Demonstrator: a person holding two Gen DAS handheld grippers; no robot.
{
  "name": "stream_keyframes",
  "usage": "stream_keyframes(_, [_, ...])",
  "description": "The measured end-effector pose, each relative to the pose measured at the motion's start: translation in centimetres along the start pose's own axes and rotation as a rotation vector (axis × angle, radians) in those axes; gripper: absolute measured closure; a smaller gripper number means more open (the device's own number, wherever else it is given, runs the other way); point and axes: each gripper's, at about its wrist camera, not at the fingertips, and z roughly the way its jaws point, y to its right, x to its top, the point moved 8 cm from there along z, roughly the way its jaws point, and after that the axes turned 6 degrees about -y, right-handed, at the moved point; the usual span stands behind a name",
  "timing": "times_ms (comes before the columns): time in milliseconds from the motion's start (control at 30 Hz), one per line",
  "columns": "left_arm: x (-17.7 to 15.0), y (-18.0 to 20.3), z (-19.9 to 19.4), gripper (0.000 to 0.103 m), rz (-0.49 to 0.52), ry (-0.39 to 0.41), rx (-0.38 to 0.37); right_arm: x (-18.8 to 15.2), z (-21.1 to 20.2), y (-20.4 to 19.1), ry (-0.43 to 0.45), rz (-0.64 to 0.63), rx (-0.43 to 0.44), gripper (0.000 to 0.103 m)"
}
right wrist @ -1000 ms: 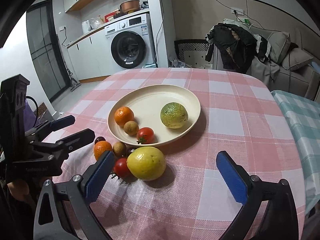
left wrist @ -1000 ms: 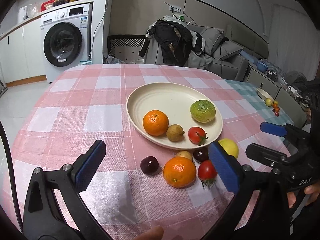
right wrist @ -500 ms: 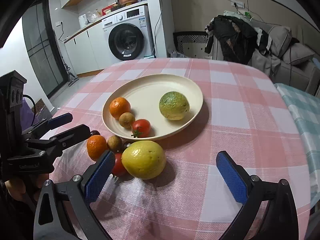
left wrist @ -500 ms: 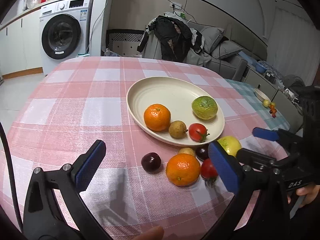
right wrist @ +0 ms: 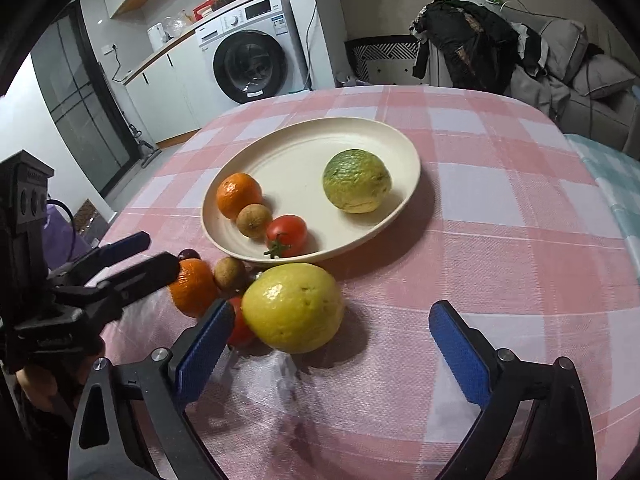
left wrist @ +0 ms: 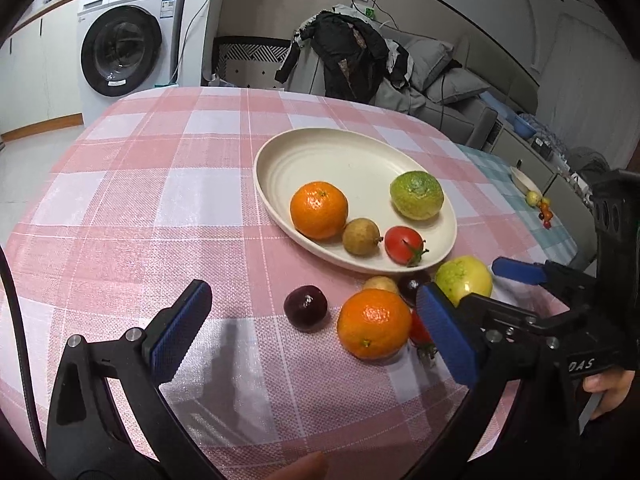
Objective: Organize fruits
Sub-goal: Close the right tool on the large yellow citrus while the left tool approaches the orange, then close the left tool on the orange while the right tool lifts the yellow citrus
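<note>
A cream plate [left wrist: 320,148] [right wrist: 288,152] holds an orange [left wrist: 319,210], a small brown fruit [left wrist: 361,237], a tomato [left wrist: 404,243] and a green citrus [left wrist: 417,195] [right wrist: 357,186]. On the cloth in front of it lie a dark plum [left wrist: 305,307], a loose orange [left wrist: 374,324] [right wrist: 192,286], a yellow lemon [right wrist: 293,307] [left wrist: 464,280], a brown fruit [right wrist: 229,273] and a half-hidden tomato [right wrist: 240,326]. My left gripper [left wrist: 312,328] is open, low over the plum and loose orange. My right gripper [right wrist: 330,354] is open, just short of the lemon.
The table has a pink checked cloth [left wrist: 160,200]. A washing machine [left wrist: 124,36] and a sofa with clothes [left wrist: 352,56] stand behind it. A second table with a teal cloth [left wrist: 532,208] carries a small dish and fruits at the right.
Both grippers have moved forward and lower toward the loose fruits. The jaws stay open. No fruit has moved.
</note>
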Motion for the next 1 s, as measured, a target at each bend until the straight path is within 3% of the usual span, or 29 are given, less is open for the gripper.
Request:
stream_keyframes(400, [-0.2,-0.1,0.4,0.001,-0.005,-0.021,0.004,0.1,1.1,0.5,-0.023,0.023,-0.006,0.009])
stream_keyframes(800, [-0.4,-0.2,0.6,0.001,-0.021,-0.037,-0.006,-0.2,0.7,-0.1,-0.017,0.036,0.038,0.029])
stream_keyframes(933, [-0.3,-0.2,0.5,0.001,-0.024,-0.030,-0.009,-0.4,0.4,-0.7,-0.013,0.023,0.079,0.049])
stream_keyframes(1000, [-0.3,-0.3,0.4,0.001,-0.025,-0.029,-0.013,-0.5,0.2,-1.1,-0.006,0.005,0.067,0.051])
